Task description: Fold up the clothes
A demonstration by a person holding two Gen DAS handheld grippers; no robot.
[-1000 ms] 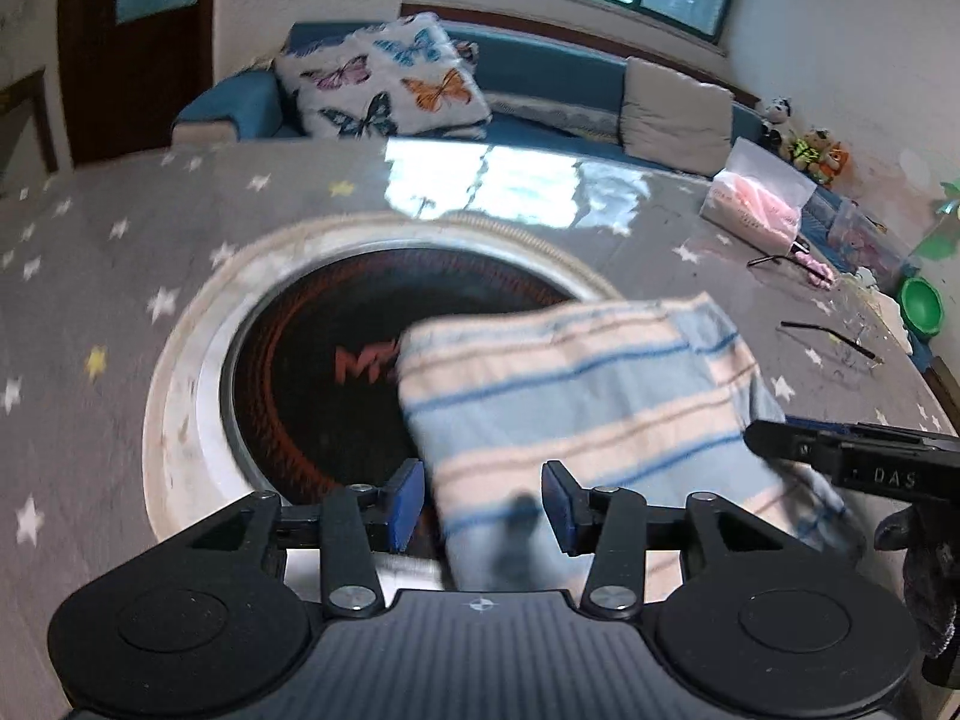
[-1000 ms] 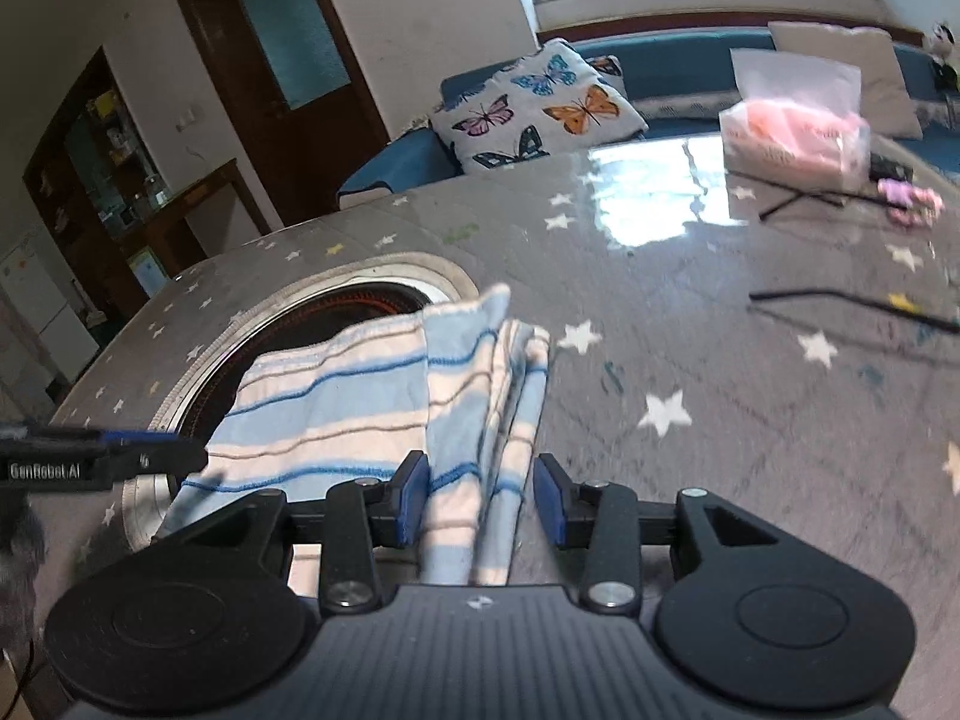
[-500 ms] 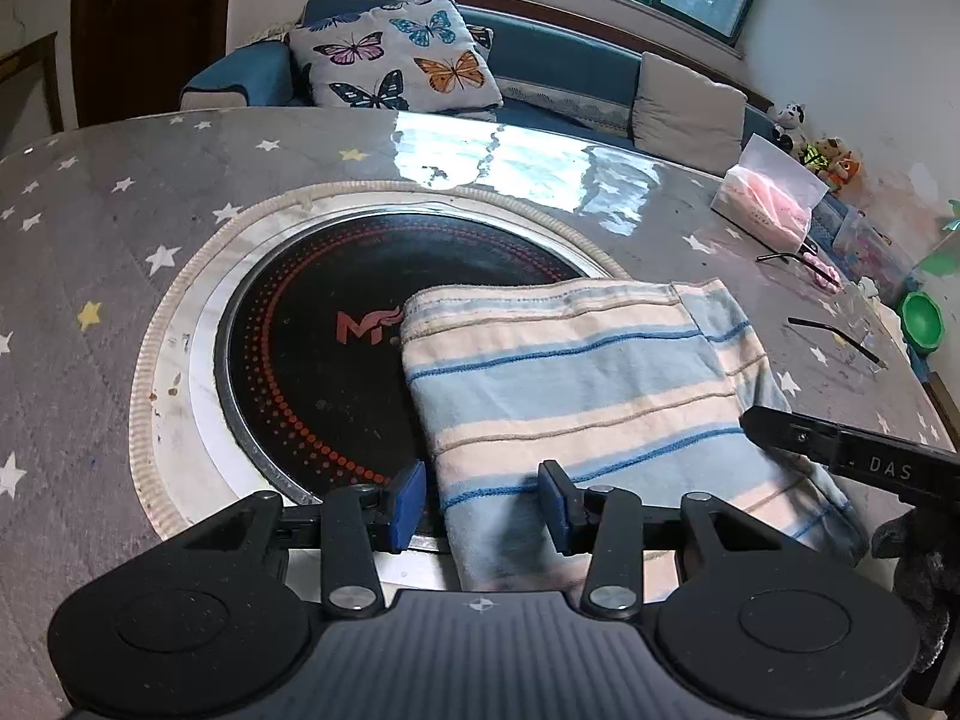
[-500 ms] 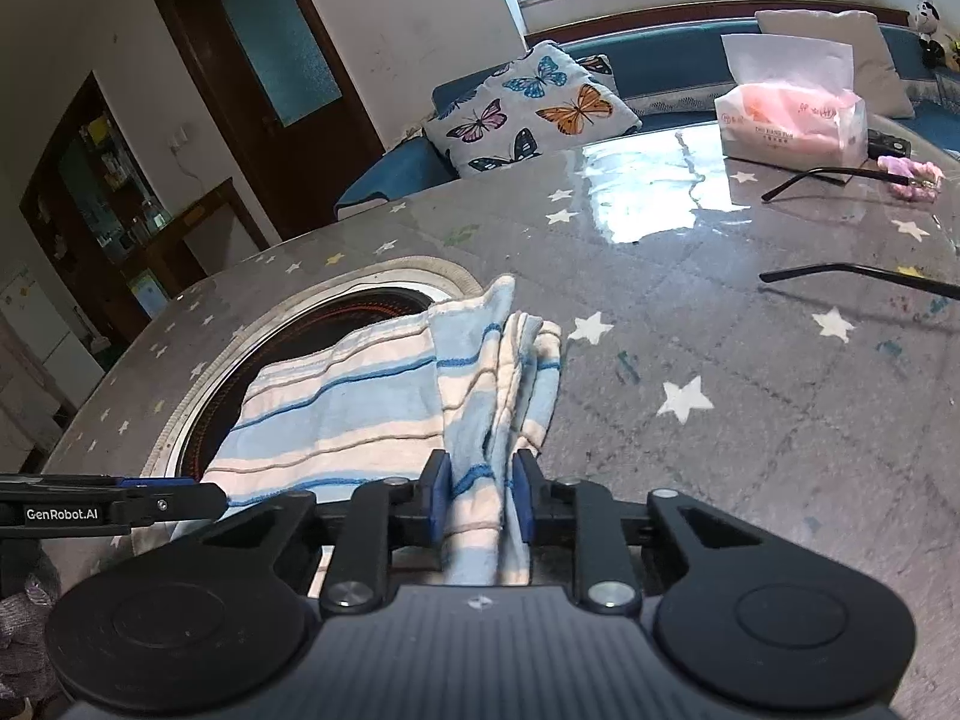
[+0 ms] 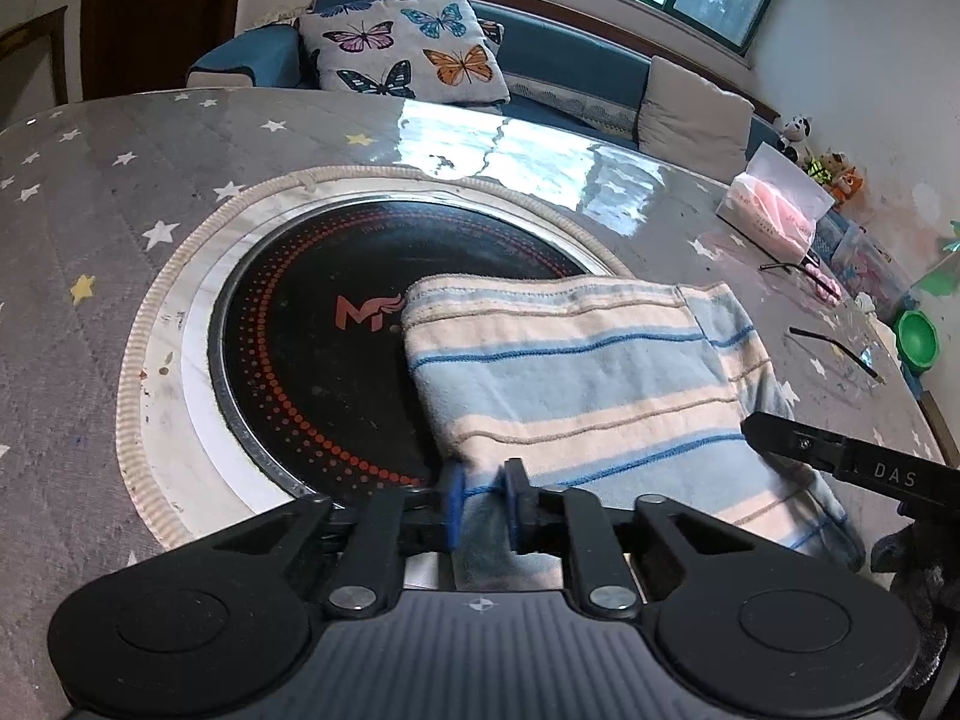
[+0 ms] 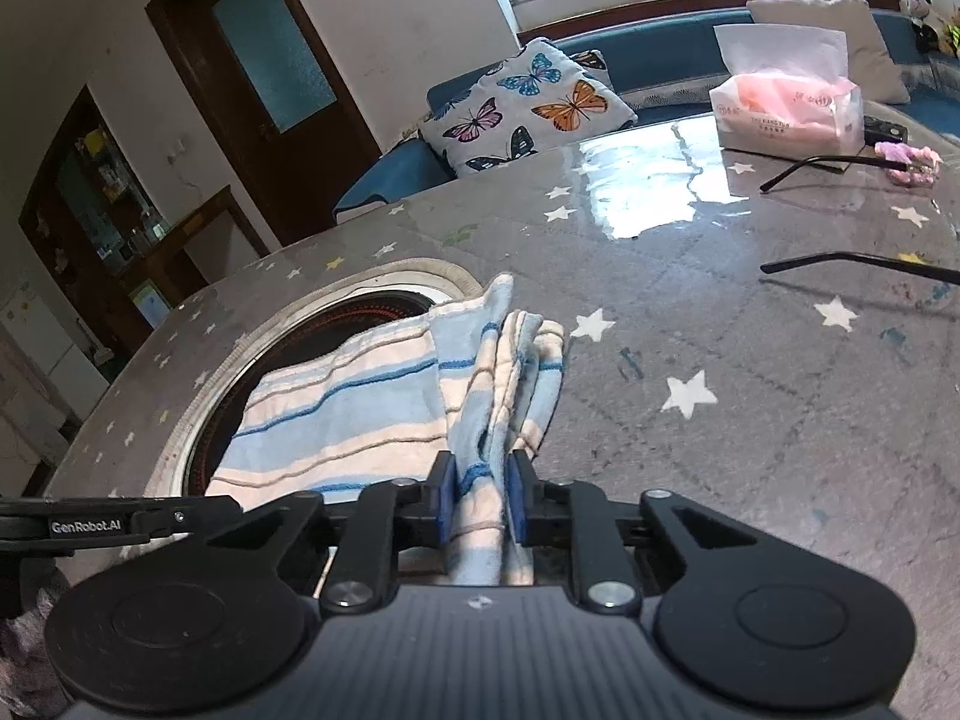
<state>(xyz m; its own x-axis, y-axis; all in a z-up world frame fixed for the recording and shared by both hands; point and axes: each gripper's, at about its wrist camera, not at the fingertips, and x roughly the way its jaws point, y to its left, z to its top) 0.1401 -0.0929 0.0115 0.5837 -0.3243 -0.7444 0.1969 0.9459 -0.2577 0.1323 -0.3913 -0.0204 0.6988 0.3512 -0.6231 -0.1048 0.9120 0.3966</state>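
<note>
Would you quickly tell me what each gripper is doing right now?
Left gripper: jaws closing on the near edge of the striped cloth, pads pressing it.
Right gripper: jaws closing on the cloth's bunched near corner, pads pressing it.

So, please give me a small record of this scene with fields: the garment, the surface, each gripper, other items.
garment: striped cloth, blue and cream, partly folded, lying flat
surface: star-print table; cloth lies partly over round black cooktop
left gripper: jaws closing, near cloth edge pinched between them
right gripper: jaws closing, bunched cloth edge pinched between them
other items: tissue pack, butterfly cushion, green bowl
</note>
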